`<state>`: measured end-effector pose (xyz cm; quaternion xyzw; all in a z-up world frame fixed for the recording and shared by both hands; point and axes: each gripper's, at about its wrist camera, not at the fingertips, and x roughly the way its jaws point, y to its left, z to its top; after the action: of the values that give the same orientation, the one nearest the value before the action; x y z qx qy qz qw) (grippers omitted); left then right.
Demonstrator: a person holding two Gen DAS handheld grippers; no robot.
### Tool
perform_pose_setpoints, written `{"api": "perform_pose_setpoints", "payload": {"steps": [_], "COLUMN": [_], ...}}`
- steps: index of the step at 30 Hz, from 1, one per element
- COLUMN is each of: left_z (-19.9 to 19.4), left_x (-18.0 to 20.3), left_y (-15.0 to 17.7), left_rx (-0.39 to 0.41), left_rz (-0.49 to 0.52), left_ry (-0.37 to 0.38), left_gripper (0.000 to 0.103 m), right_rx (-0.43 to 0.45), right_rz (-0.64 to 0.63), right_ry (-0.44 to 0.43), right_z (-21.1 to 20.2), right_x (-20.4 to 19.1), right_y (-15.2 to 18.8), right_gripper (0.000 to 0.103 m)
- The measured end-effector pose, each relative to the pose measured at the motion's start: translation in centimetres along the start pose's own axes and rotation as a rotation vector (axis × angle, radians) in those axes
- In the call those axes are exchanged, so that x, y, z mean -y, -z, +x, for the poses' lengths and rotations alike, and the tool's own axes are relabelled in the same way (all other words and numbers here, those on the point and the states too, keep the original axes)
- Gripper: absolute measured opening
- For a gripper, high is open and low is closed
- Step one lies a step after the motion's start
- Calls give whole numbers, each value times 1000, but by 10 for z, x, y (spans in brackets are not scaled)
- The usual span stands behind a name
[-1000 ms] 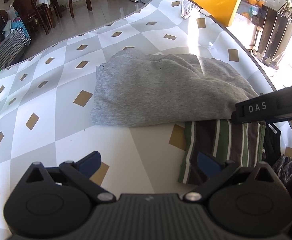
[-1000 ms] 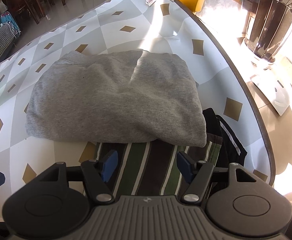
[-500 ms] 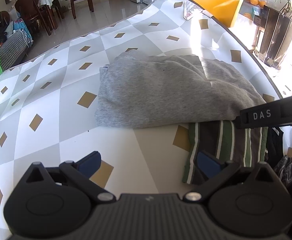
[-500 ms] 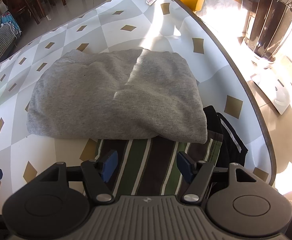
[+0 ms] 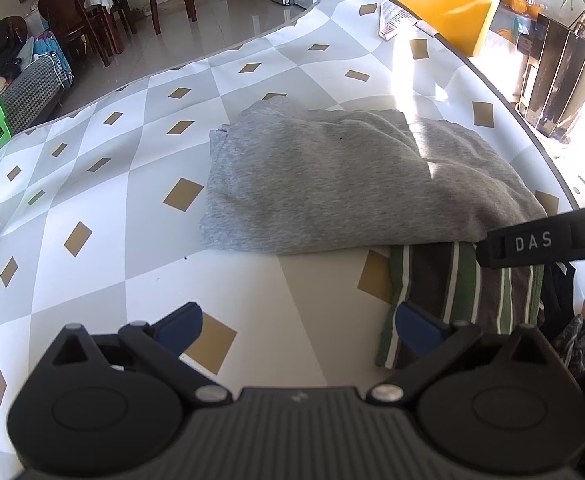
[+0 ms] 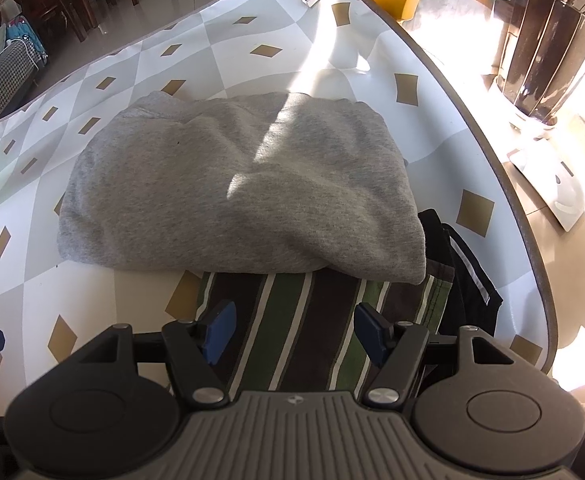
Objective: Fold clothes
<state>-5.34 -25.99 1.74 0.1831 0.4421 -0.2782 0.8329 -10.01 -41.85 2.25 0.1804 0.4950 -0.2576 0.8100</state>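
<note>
Gray sweatshirt (image 6: 240,196) looks folded, just ahead of both grippers. Right gripper (image 6: 292,328) apart over striped garment (image 6: 292,320); left gripper (image 5: 296,320) apart, empty. Next likely: grab striped piece.

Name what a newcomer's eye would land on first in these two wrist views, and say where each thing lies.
First, the folded grey sweatshirt in the middle of the diamond-patterned tablecloth. Its near edge overlaps a green-and-brown striped garment, with a black garment beside that near the table's edge. The open right gripper hovers over the stripes, empty; the open left gripper hangs over bare cloth.
</note>
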Motion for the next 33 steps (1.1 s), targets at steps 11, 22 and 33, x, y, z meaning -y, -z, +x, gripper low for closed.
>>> {"api": "perform_pose_setpoints", "payload": {"steps": [11, 22, 33], "left_z": [3, 3, 4], "left_x": [-1, 2, -1], "left_y": [3, 6, 10], "left_rx": [-9, -3, -14], "left_rz": [-17, -6, -20], "left_ry": [6, -4, -7], "left_gripper": [103, 103, 103], "right_rx": [-5, -5, -10], "right_rz": [-17, -22, -58], "right_ry": [3, 5, -10], "right_z": [2, 3, 4], "right_x": [-5, -8, -20], "right_y": [3, 3, 5], "right_gripper": [64, 64, 64]}}
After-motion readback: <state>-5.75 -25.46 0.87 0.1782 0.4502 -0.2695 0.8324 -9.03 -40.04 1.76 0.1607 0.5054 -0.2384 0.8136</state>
